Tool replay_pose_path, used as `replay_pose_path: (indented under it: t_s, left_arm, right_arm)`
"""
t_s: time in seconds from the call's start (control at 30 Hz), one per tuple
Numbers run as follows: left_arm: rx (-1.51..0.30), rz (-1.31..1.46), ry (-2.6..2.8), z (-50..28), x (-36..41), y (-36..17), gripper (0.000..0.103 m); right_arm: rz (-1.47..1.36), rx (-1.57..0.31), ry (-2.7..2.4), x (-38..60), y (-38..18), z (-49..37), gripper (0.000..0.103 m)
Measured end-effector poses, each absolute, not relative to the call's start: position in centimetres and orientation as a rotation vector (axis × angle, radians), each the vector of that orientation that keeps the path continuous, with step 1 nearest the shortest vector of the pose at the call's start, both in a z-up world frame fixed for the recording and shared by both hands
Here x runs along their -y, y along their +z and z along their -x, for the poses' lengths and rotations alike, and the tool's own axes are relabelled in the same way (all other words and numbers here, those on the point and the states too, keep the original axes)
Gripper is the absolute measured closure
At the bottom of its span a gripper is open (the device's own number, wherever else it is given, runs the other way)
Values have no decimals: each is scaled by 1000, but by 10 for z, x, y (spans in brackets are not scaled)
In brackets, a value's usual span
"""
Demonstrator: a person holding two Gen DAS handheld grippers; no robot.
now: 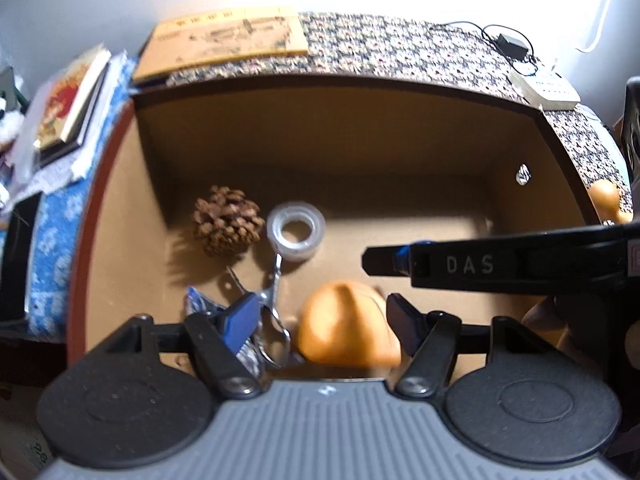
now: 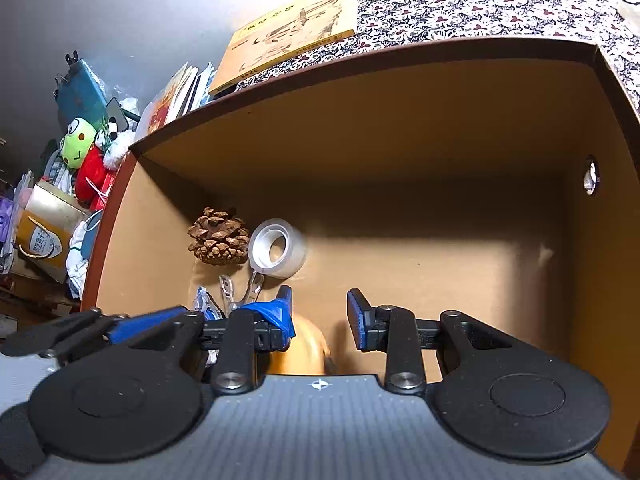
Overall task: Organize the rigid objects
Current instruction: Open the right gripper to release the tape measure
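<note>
Both my grippers — left point(image 1: 320, 312), right point(image 2: 320, 312) — gape wide, holding nothing, over a smooth orange rounded object point(image 1: 348, 324) on the cardboard box point(image 1: 400, 152) floor, near a scaly pinecone point(image 1: 227, 226) and glossy tape roll point(image 1: 296, 230).

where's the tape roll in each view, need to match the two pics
Left wrist view: the clear tape roll stands left of centre on the box floor, just right of the pine cone.
Right wrist view: the tape roll is left of centre, tilted, again right of the pine cone, above the metal clip.
Shared landmark: the round hole in the box's right wall.
</note>
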State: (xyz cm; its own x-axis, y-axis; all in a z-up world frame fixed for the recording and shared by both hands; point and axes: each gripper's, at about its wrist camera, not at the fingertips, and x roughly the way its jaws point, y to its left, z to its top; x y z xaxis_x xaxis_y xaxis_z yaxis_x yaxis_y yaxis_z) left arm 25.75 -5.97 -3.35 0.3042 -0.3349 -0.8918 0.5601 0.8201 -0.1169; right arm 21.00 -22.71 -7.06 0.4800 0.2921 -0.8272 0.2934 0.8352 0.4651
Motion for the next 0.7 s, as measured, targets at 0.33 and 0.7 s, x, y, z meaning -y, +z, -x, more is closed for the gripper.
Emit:
replay_pose_path:
  t_s: [0.33, 0.7]
  left_arm:
    - [-1081, -261, -529, -259, 57, -31, 33]
    - [-1003, -320, -411, -258, 59, -23, 31]
  right_arm:
    - [-564, -1043, -63, 226, -60, -206, 89]
    - [-527, -968, -122, 220, -35, -199, 89]
